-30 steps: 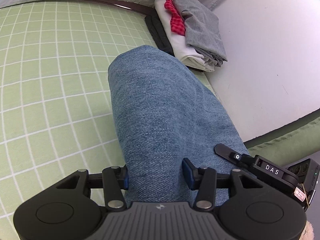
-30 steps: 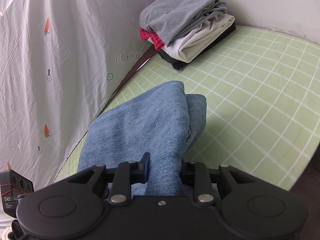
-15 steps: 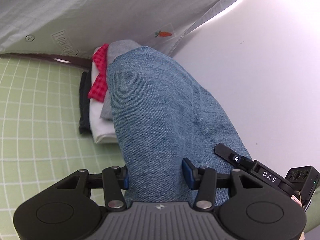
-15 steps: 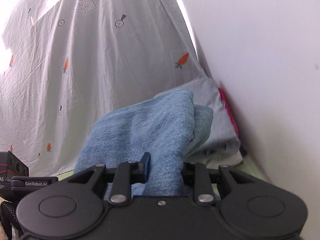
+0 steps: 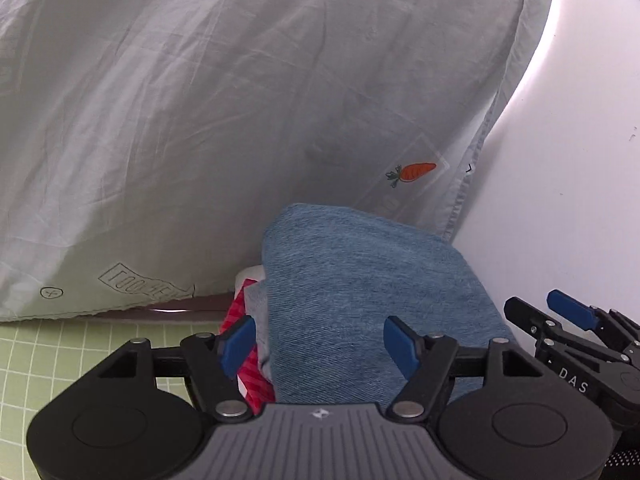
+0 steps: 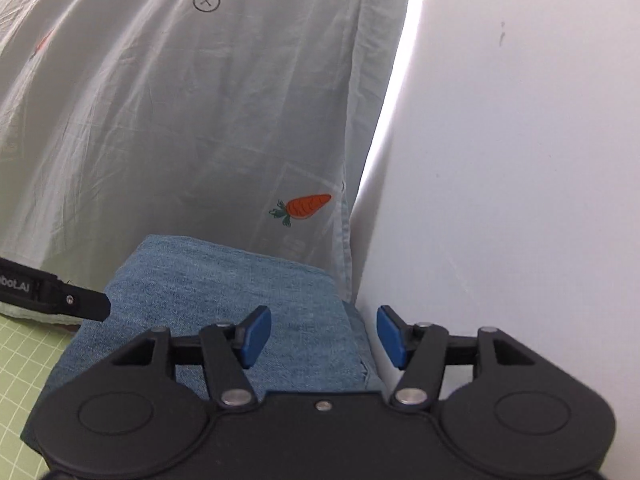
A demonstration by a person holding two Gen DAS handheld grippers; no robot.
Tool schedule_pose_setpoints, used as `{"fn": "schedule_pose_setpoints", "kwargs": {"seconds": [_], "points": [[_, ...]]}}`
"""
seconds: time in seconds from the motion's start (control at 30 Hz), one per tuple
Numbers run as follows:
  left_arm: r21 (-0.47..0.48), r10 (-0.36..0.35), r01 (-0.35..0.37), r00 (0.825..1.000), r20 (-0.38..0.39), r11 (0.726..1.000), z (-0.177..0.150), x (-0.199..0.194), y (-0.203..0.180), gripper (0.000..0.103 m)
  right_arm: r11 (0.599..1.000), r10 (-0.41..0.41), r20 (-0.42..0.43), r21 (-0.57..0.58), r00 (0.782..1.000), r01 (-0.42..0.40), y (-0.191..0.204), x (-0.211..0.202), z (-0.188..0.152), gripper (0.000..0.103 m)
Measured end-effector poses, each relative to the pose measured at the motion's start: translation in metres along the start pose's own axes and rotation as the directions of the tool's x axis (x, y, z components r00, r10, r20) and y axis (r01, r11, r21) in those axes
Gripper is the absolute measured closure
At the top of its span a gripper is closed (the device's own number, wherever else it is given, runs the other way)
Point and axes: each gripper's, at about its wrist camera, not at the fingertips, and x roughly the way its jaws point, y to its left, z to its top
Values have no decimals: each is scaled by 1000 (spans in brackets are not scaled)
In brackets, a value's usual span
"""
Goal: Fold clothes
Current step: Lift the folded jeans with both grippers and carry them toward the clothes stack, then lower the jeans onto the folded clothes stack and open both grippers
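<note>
While both jaws are opening, my left gripper (image 5: 319, 344) and right gripper (image 6: 323, 336) spread clear of the folded jeans (image 5: 372, 300) atop the pile (image 5: 250, 344). If I drag back low, a pad could snag the denim and topple it

Both fisheye views look forward and slightly downward from close behind their own claws. The left wrist view sits just above the folded denim garment (image 5: 360, 304), facing the carrot-print sheet (image 5: 200, 120) and white wall (image 5: 568, 160). The right wrist view faces the same corner from nearer the wall, sharing the denim (image 6: 224, 280), sheet and carrot motif (image 6: 306, 205).
</note>
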Motion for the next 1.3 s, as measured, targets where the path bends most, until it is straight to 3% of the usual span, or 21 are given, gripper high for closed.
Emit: {"fn": "schedule_pose_setpoints", "kwargs": {"seconds": [0.03,0.23,0.37,0.4,0.5,0.6,0.77,0.97,1.17,1.3], "points": [[2,13,-13,1000,2,1000,-2,2,0,31,1000,2,15,-5,1000,-2,4,4,-2,42],[22,36,-36,999,-33,999,-17,27,0,21,977,142,-136,177,980,-117,4,65,-30,43],[-42,30,-32,998,-55,999,-15,40,14,10,979,133,-152,175,979,-105,8,65,-32,39],[-45,24,-27,998,-54,999,-15,38,15,9,980,131,-153,172,979,-104,9,61,-30,32],[-7,38,-38,999,-28,999,-18,14,13,10,983,110,-141,165,984,-86,11,42,-29,9],[40,60,-61,998,27,997,-24,-18,9,6,976,92,-137,207,986,-63,11,14,-28,3],[29,39,-43,992,123,999,-39,-88,12,0,952,113,-146,300,983,-64,13,-49,-28,1],[134,38,-64,981,191,989,-63,-164,2,0,942,108,-176,332,978,-44,20,-123,-35,0],[164,59,-88,983,172,983,-88,-212,1,0,952,53,-190,307,980,8,32,-198,-51,0],[110,1,-15,992,129,994,-110,-238,7,0,960,13,-205,276,979,45,45,-238,-64,0]]}}
